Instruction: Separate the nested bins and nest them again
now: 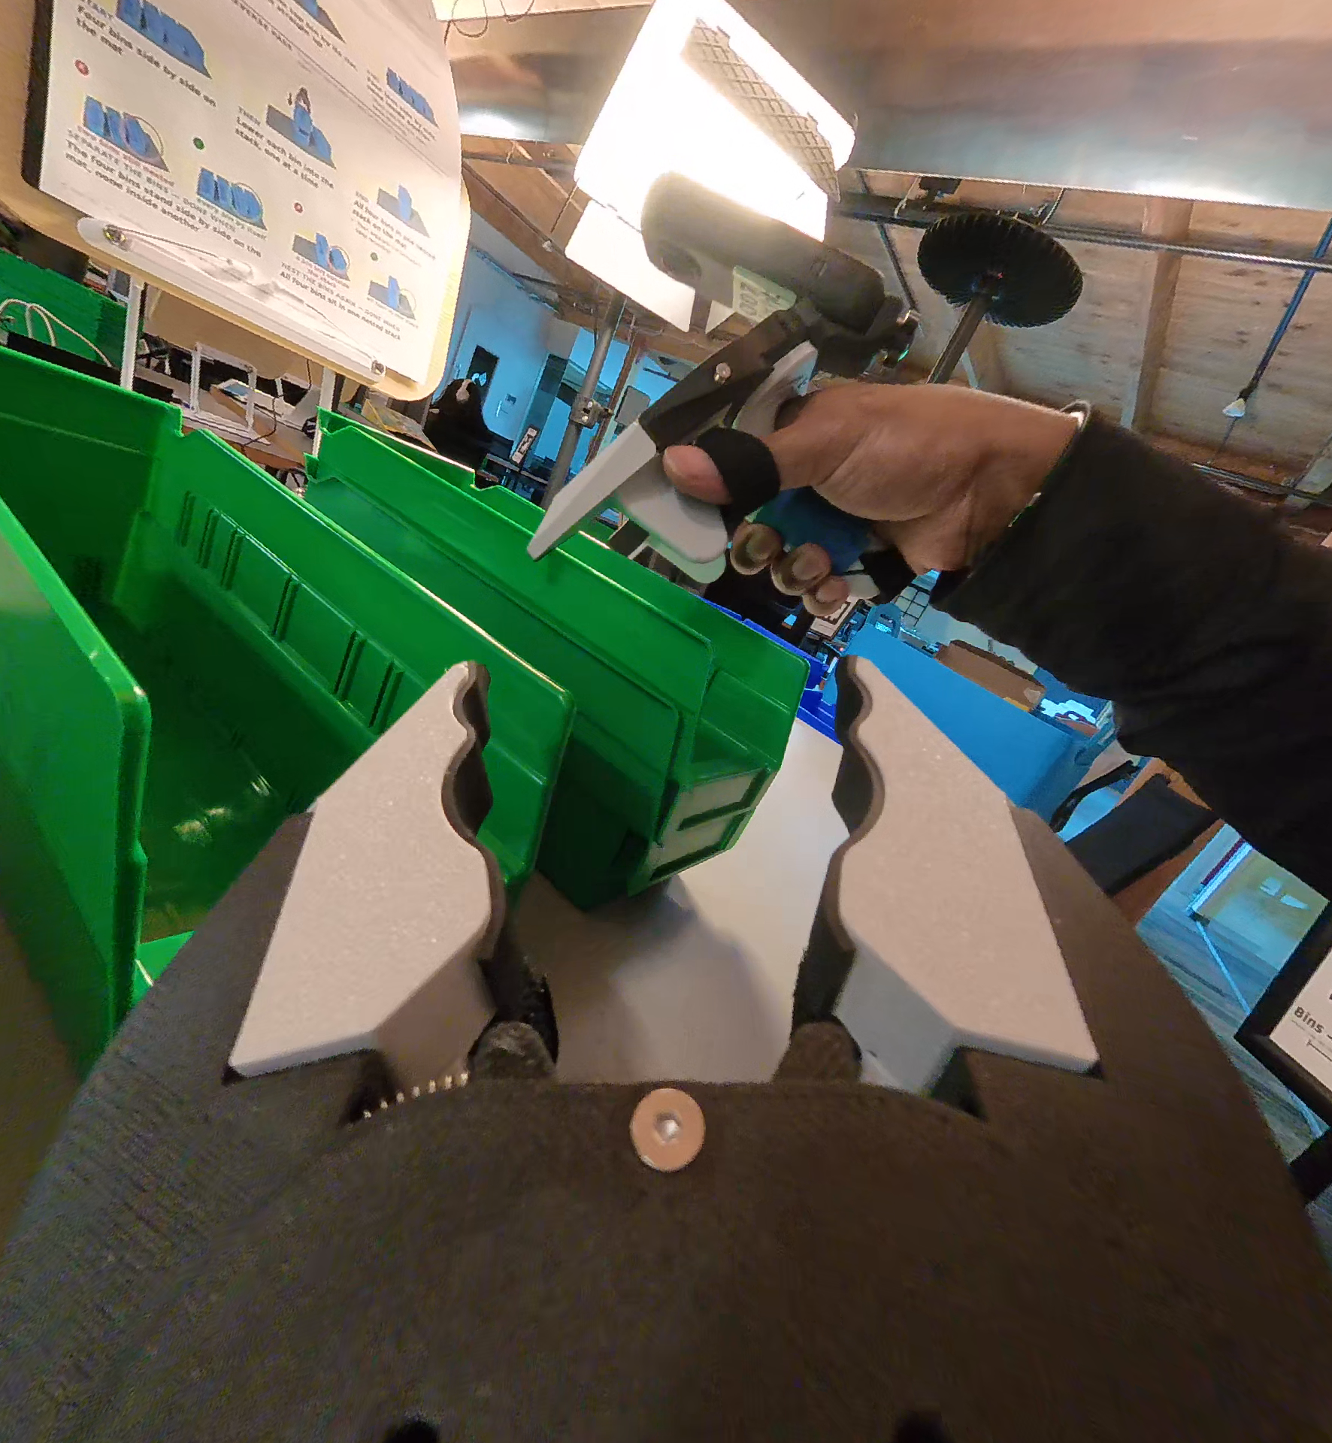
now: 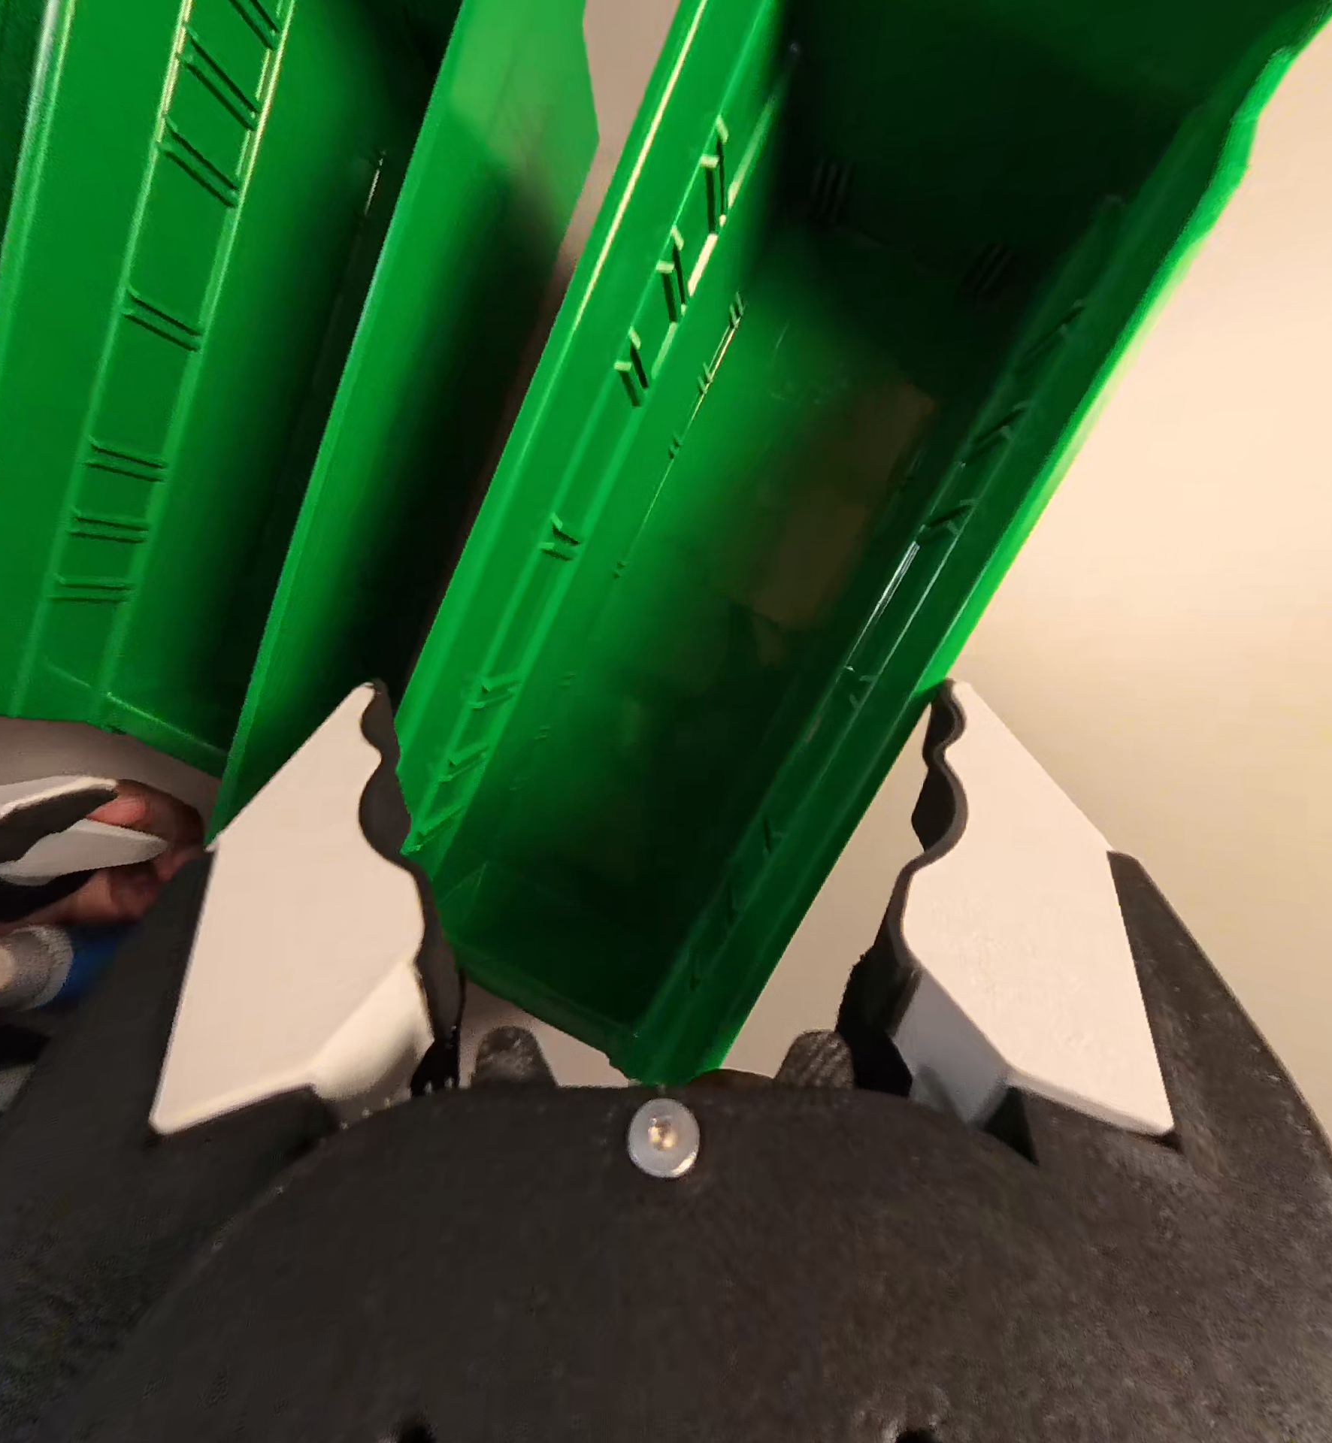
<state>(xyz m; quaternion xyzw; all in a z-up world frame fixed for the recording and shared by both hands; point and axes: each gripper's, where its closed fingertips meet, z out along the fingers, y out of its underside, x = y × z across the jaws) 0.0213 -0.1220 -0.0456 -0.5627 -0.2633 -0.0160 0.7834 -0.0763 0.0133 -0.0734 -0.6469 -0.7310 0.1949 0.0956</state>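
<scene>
Right gripper [image 2: 659, 789] straddled a green bin [image 2: 764, 546], left pad touching its wall, right pad just clear. Left gripper [image 1: 659, 750] was apart, gripping nothing, beside another bin [image 1: 272, 640].

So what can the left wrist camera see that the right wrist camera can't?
Only the left wrist view shows the instruction board, the bright lamp, the blue bins and the whole right gripper in a hand.

Only the right wrist view looks straight down inside one green bin, which sits between its spread fingers.

Both show green bins on the pale table.
</scene>
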